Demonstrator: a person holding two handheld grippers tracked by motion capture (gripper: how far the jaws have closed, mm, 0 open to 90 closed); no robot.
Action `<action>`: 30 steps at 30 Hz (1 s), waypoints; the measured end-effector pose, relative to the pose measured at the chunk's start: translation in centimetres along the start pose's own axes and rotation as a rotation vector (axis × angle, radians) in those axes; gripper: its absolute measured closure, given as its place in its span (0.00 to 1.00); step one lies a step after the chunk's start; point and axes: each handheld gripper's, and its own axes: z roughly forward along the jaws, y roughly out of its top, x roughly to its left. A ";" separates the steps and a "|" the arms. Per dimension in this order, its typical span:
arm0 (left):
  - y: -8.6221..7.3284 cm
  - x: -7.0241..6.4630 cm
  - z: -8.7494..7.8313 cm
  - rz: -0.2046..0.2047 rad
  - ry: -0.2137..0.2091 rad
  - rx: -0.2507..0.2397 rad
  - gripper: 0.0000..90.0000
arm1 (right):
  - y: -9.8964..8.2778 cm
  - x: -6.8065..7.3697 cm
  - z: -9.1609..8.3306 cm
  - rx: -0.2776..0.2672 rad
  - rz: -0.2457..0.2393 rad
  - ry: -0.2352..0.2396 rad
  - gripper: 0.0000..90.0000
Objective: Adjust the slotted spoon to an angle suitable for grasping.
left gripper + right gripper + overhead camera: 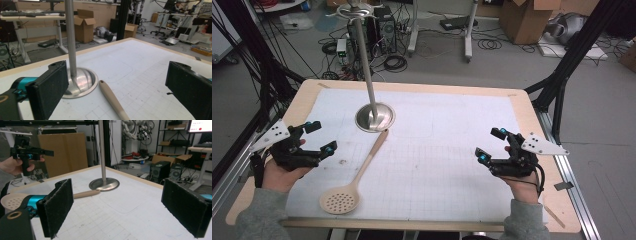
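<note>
We find the slotted spoon [354, 182] lying flat at lower left of the high view, its handle tip just beside the stand [374, 116] base. Left gripper [320, 136] hovers at the left edge, jaws spread, nothing between them. Right gripper [491, 144] hovers at right, well apart from the spoon, jaws likewise spread and empty. We judge nothing is started: reaching and grasping the spoon remain.

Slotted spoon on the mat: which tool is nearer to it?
Left. The left tool hovers just left of the slotted spoon, beside its handle. The right tool is well off to the spoon's right, across the mat. Both tools are open and empty.
</note>
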 end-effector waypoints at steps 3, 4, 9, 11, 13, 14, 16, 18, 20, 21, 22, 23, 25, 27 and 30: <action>0.0 0.0 0.1 -0.003 -0.006 0.001 0.08 | -0.1 0.1 -0.1 0.001 -0.002 0.002 0.11; -0.1 0.0 0.3 -0.007 -0.007 -0.001 0.09 | -0.1 0.2 -0.2 0.001 -0.003 0.003 0.11; -0.2 -0.2 1.1 -0.013 -0.035 0.028 0.21 | -0.1 0.6 -0.5 0.003 -0.009 0.001 0.11; -0.2 -0.2 1.3 -0.009 -0.037 0.037 0.25 | -0.2 0.6 -0.6 0.005 -0.013 -0.001 0.11; -0.3 -0.2 1.6 -0.009 -0.046 0.060 0.38 | -0.2 0.5 -0.6 0.010 -0.018 -0.002 0.11; -0.4 -0.2 1.9 -0.005 -0.049 0.080 0.42 | -0.4 0.5 -0.6 0.016 -0.015 -0.001 0.11; -0.5 -0.2 2.0 -0.007 -0.049 0.092 0.49 | -0.4 0.5 -0.6 0.027 -0.008 -0.002 0.11; -0.7 -0.3 2.3 -0.006 -0.038 0.125 0.57 | -0.5 0.5 -0.6 0.028 -0.013 -0.004 0.11; -0.9 -0.3 2.4 -0.009 -0.034 0.147 0.65 | -0.6 0.5 -0.5 0.034 -0.015 -0.005 0.11; -0.9 -0.3 2.4 -0.009 -0.034 0.147 0.68 | -0.6 0.5 -0.5 0.034 -0.015 -0.005 0.11; -1.1 -0.3 2.6 -0.015 -0.024 0.169 0.72 | -0.6 0.6 -0.5 0.040 -0.018 -0.003 0.11; -1.1 -0.3 2.6 -0.015 -0.024 0.169 0.76 | -0.6 0.6 -0.5 0.040 -0.018 -0.003 0.11; -1.4 -0.3 2.7 -0.014 -0.031 0.185 0.79 | -0.5 0.7 -0.4 0.041 -0.023 -0.001 0.11; -1.5 -0.4 2.9 -0.007 -0.028 0.205 0.89 | -0.5 0.8 -0.3 0.047 -0.022 0.003 0.11; -2.0 -0.5 3.3 0.023 -0.040 0.227 0.96 | -0.6 0.8 -0.1 0.052 -0.028 0.001 0.11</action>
